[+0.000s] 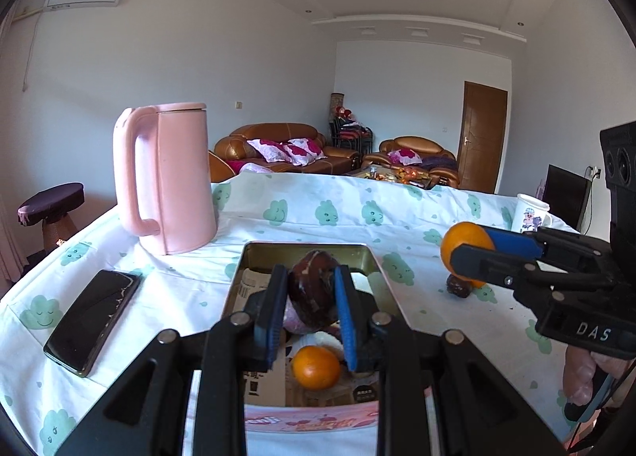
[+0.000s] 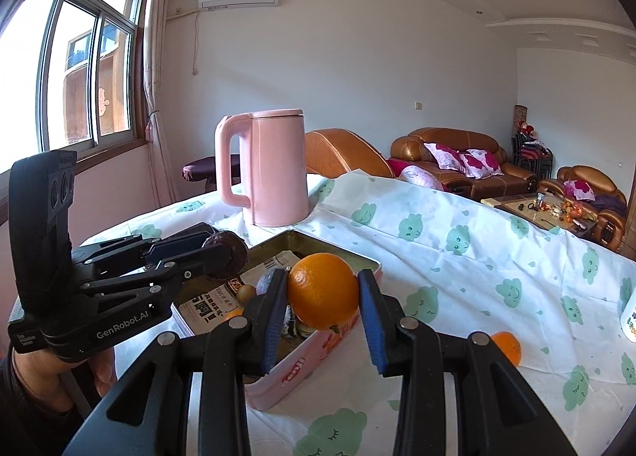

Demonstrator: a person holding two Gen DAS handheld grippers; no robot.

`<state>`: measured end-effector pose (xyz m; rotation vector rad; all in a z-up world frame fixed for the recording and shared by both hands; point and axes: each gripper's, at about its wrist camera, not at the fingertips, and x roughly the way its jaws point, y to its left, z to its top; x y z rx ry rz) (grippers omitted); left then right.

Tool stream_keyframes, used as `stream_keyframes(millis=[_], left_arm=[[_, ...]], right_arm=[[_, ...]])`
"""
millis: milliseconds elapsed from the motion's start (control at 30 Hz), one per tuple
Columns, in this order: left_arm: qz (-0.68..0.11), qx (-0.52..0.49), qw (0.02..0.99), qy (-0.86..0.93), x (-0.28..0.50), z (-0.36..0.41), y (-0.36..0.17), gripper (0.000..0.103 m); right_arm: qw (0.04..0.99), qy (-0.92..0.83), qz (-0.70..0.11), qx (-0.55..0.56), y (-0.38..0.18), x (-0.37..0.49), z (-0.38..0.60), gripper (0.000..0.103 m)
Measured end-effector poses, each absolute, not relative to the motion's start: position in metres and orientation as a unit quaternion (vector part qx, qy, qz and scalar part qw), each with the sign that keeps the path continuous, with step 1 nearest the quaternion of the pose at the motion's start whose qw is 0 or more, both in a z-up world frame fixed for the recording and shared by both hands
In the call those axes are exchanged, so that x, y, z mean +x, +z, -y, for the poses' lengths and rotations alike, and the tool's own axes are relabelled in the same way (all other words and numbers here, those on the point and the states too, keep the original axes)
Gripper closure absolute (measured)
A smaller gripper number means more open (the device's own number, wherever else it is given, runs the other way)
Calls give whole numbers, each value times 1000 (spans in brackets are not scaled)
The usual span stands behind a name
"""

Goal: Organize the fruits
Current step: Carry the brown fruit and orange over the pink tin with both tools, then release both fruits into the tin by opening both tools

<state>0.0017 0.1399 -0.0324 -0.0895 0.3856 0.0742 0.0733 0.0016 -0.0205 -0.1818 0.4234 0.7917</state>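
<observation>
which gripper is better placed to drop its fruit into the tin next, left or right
Left, probably. The left gripper holds the dark fruit directly above the open tin. The right gripper grips an orange over the tin's near rim, so it likely needs a short move further in first.

My left gripper (image 1: 310,313) hangs over the open tin (image 1: 379,257), whose floor already carries an orange (image 1: 316,366) and other fruit, so bare room shows mainly toward its far end. Behind the tin the pink kettle (image 1: 175,178) stands tall and blocks the far left, and a phone (image 1: 93,321) lies flat just left of the tin. To the right the counter (image 1: 318,209) is freer, broken by a dark fruit (image 1: 457,287), a mug (image 1: 530,213) near the far edge, and my right gripper (image 2: 322,297) beside the tin's near corner.
</observation>
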Motion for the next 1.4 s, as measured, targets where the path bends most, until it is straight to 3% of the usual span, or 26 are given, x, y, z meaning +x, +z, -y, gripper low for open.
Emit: stream_keyframes(millis=[967,1033,1100,1133,1267,1400], left_arm=[[-255,-54,963,70,-1,-174,-69,77],[-256,-51,963,66,-1,-171,-69,71],[-251,-44,964,77,-2,-168,-69,44],[-247,-43,965,83,-2,-167,-68,38],[-233,-49,968,77,-4,-165,-59,33],[-214,-49,973,72,-4,-152,-49,17]], right_arm=[[870,377,-292,-125,-67,87,-57,65],[872,377,-290,-117,-66,87,-54,61],[875,373,-287,-113,-65,87,-49,49],[877,371,-285,-111,-63,86,-46,47],[888,357,-271,-105,-53,88,-20,47],[910,298,-273,-92,-45,111,28,46]])
